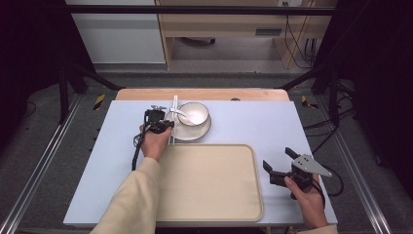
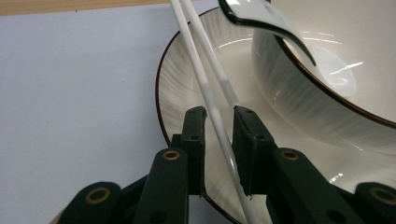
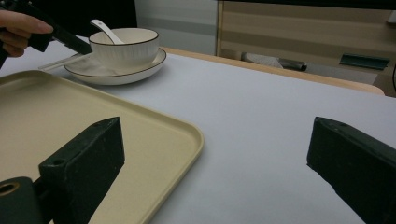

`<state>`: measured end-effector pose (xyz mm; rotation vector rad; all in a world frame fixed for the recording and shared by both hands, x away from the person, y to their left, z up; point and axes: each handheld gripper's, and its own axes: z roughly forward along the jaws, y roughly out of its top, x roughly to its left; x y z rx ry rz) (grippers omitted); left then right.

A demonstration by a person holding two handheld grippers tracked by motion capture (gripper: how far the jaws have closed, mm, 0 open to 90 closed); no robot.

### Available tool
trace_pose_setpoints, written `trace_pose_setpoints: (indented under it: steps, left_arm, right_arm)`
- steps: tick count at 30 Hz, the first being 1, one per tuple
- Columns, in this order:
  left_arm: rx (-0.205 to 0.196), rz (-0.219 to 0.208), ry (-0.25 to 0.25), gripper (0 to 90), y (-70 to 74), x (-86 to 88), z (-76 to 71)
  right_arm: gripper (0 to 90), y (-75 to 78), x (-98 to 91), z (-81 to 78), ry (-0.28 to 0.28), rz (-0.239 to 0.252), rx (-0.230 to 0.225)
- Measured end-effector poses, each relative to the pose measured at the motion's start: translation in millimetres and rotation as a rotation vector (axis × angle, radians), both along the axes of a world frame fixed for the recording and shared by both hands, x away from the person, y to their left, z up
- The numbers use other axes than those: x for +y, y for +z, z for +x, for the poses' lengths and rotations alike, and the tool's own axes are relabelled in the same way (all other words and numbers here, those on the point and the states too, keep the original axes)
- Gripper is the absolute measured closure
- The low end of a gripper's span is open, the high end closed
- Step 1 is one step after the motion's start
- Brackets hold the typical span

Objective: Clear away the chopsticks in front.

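Two white chopsticks [image 1: 174, 117] [image 2: 210, 93] lie across the left rim of a white plate [image 1: 199, 131] [image 2: 182, 84] that carries a white bowl [image 1: 194, 113] [image 2: 327, 79] with a white spoon [image 1: 178, 112] [image 2: 266, 18] in it. My left gripper [image 1: 168, 126] [image 2: 219, 116] straddles the chopsticks; its jaws stand narrowly apart, with a thin gap on each side of the sticks. My right gripper [image 1: 276, 157] [image 3: 217, 140] is wide open and empty, hovering over bare table right of the beige tray [image 1: 209, 180] [image 3: 46, 107].
The tray lies empty at the front centre, just in front of the plate. In the right gripper view the bowl [image 3: 123, 46] and plate [image 3: 116, 72] sit at the far left beyond the tray. A wooden strip [image 1: 202, 94] edges the far side of the table.
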<state>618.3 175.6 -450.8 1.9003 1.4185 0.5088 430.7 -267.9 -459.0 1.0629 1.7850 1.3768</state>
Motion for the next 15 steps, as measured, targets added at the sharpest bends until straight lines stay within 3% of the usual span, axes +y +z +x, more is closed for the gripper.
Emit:
trace_pose_setpoints:
  steps: [15]
  left_arm:
    - [0.019,-0.032,0.055,79.9,-3.9,-2.3,2.6]
  right_arm:
    - [4.2,0.2,0.5,0.1,0.009,0.001,0.003]
